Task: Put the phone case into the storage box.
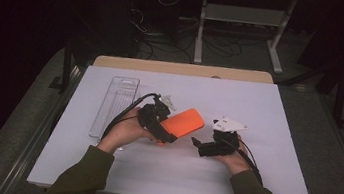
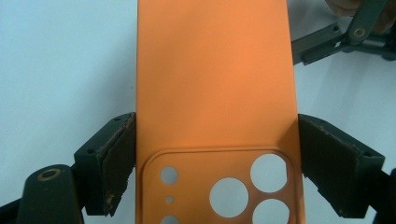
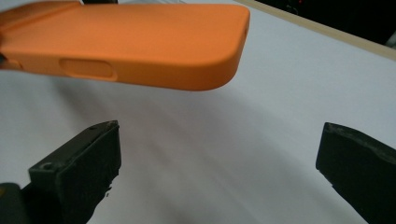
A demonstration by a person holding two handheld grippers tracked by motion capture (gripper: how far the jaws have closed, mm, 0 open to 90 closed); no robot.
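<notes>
Left gripper [image 1: 167,136] has its jaws clamped across the width of the orange phone case [image 1: 183,122], near the camera-cutout end; in the left gripper view the pads [image 2: 116,161] sit flush on both long edges. The case is lifted off the white table [image 1: 278,116], sticking out toward the right gripper [image 1: 195,143], tilted a bit.

Right gripper's jaws are spread wide with nothing between them; in its own view the case's free end [image 3: 140,44] hangs above and ahead of the pads [image 3: 100,154], not yet between them.

Risks as I see them:
- The grip is on two thin flexible sidewalls only. A soft case can bow or pop out sideways if the left squeezes harder or the right one knocks it.
- The right gripper sits lower than the case. Coming in at that height, a jaw could hit the underside and lever the case out of the left grip.
- Closing the right on the rounded corner gives poor purchase; likely slip.
- Both grippers pulling at once may twist the case.

Clear plastic tray [image 1: 116,105] lies well to the left, out of the way.
</notes>
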